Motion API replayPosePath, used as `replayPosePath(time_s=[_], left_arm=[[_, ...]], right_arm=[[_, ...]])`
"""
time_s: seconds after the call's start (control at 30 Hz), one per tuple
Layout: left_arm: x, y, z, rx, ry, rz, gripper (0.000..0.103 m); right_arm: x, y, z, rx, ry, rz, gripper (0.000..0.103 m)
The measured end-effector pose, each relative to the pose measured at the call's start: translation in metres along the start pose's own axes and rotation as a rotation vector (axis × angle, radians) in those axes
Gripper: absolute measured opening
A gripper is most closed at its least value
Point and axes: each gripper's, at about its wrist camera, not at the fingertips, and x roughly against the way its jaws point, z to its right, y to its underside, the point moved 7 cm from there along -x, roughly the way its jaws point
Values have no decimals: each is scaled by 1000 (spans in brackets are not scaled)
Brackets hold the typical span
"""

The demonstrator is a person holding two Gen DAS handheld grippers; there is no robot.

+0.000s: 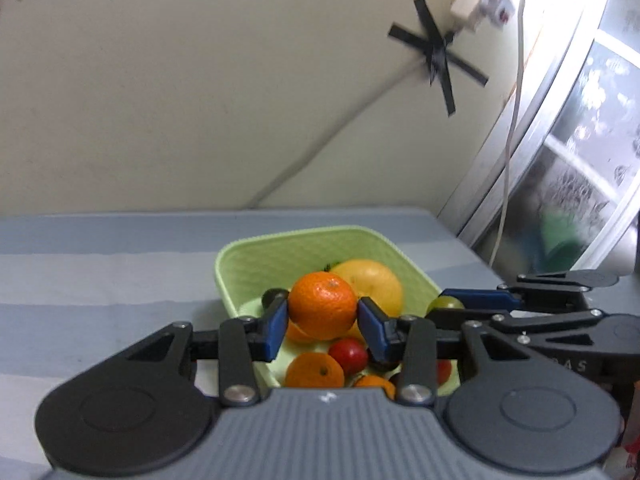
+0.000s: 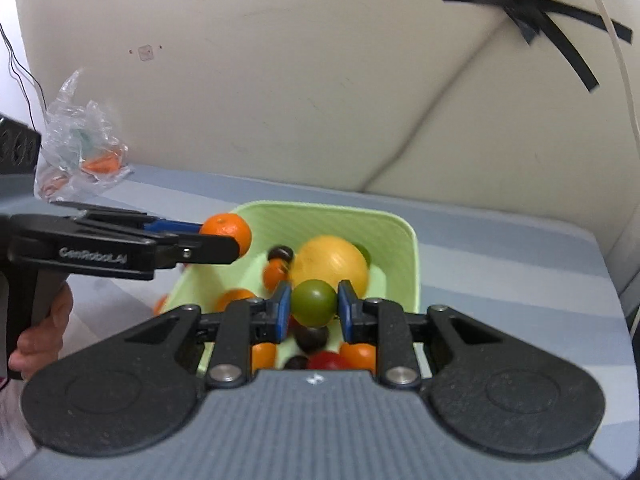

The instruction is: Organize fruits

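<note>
Left gripper (image 1: 322, 326) fingers clamped; right gripper (image 2: 314, 310) fingers clamped.

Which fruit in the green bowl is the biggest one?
The yellow grapefruit near the back of the green bowl. It is far bigger than the oranges, the red and dark small fruits, and the green fruit held by the right gripper.

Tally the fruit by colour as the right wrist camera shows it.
Orange fruit: 6
Dark fruit: 3
Green fruit: 2
Yellow fruit: 1
Red fruit: 1
Total: 13 visible; others may be hidden.
</note>
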Motion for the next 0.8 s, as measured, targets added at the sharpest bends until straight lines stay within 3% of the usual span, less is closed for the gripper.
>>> replayPosePath(time_s=[0.27, 0.37, 0.47, 0.6, 0.67, 0.8], left_arm=[[-18, 10, 3, -34, -56, -50, 39], [-9, 9, 7, -42, -66, -44, 45], [17, 1, 14, -55, -62, 0, 45], [76, 0, 12, -53, -68, 108, 46], [101, 13, 1, -40, -110, 135, 46], [130, 62, -27, -19, -303, 118, 46]], right_arm=[[-17, 8, -21, 37, 35, 9, 30], [-17, 7, -23, 25, 38, 15, 31], [1, 1, -28, 25, 48, 55, 31], [52, -1, -53, 17, 43, 174, 31], [72, 10, -72, -13, -2, 220, 31], [87, 60, -117, -84, -41, 275, 31]])
